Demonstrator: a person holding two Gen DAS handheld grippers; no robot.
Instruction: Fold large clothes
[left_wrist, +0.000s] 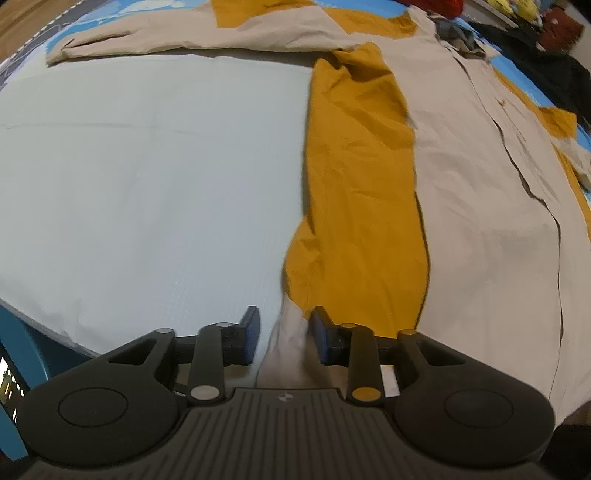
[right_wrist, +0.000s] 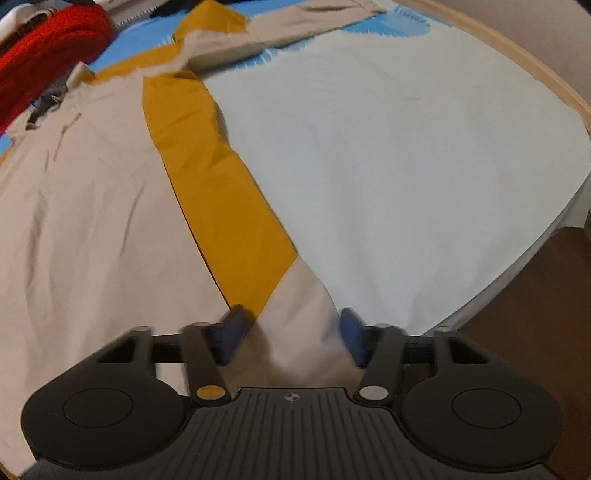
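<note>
We see the beige-and-mustard jacket (left_wrist: 480, 177) spread flat on the pale sheet (left_wrist: 147, 166), sleeve toward twelve o'clock. It looks light, limp and crease-prone. Our left gripper (left_wrist: 284, 339) and right gripper (right_wrist: 291, 336) stand parted astride hem corners, where we would pinch.

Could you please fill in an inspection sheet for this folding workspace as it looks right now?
Surface: pale sheet lies flat, over a blue patterned cover.
Job's things: beige and mustard jacket spread flat, sleeves out to both sides.
Clutter: red garment and dark clothes at the far edge.
Grippers: left gripper open, beige hem corner between its fingers; right gripper open, beige hem corner between its fingers.
Cables: nothing seen.
Surroundings: wooden rim and brown floor beside the sheet.
</note>
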